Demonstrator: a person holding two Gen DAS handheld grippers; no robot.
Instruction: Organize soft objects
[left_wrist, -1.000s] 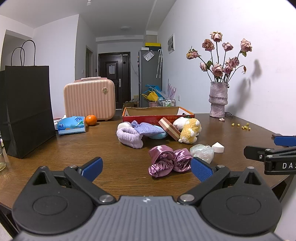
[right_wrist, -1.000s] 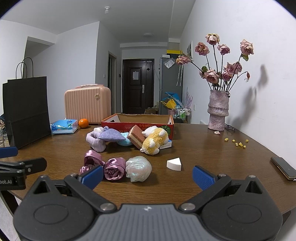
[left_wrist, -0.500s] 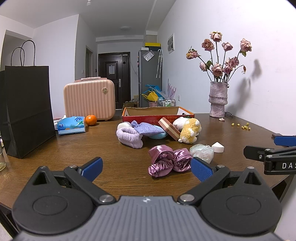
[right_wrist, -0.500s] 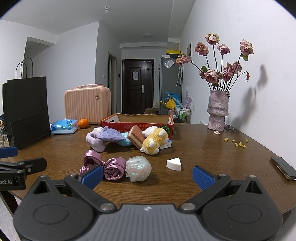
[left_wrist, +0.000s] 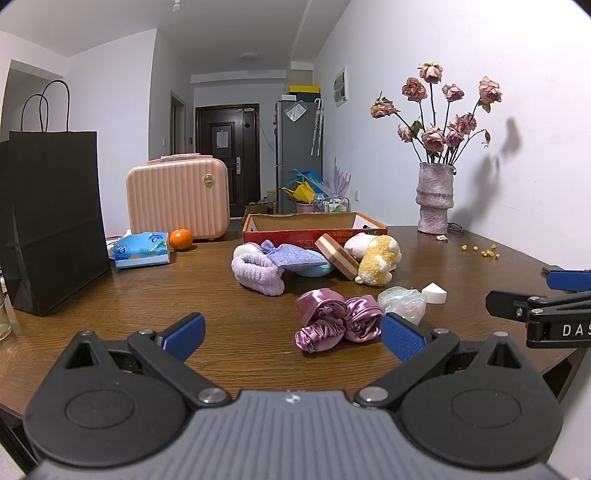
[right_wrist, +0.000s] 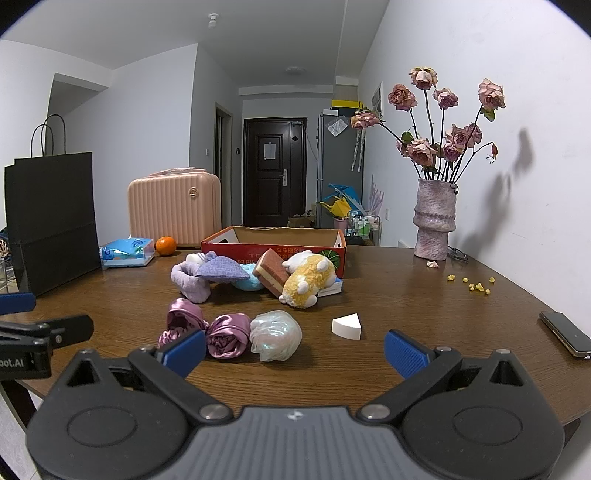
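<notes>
Soft things lie on a brown table (left_wrist: 229, 325): a pink satin scrunchie (left_wrist: 336, 317) (right_wrist: 207, 328), a pale iridescent pouf (left_wrist: 402, 302) (right_wrist: 275, 334), a white wedge sponge (left_wrist: 434, 292) (right_wrist: 346, 326), a lilac fluffy band (left_wrist: 258, 273) (right_wrist: 190, 284), a blue-grey sachet (left_wrist: 295, 256) (right_wrist: 221, 271), a layered sponge (left_wrist: 337, 256) (right_wrist: 271, 271) and a yellow plush toy (left_wrist: 376, 258) (right_wrist: 308, 282). Behind them stands an open red cardboard box (left_wrist: 314, 230) (right_wrist: 273, 245). My left gripper (left_wrist: 293, 334) is open, short of the scrunchie. My right gripper (right_wrist: 295, 345) is open, near the pouf.
A black paper bag (left_wrist: 55, 221) stands at the left, with a tissue pack (left_wrist: 142, 249), an orange (left_wrist: 180, 239) and a pink case (left_wrist: 177, 195) behind. A vase of dried roses (right_wrist: 434, 221) is far right, petals (right_wrist: 471, 284) beside it. A phone (right_wrist: 565, 334) lies near the right edge.
</notes>
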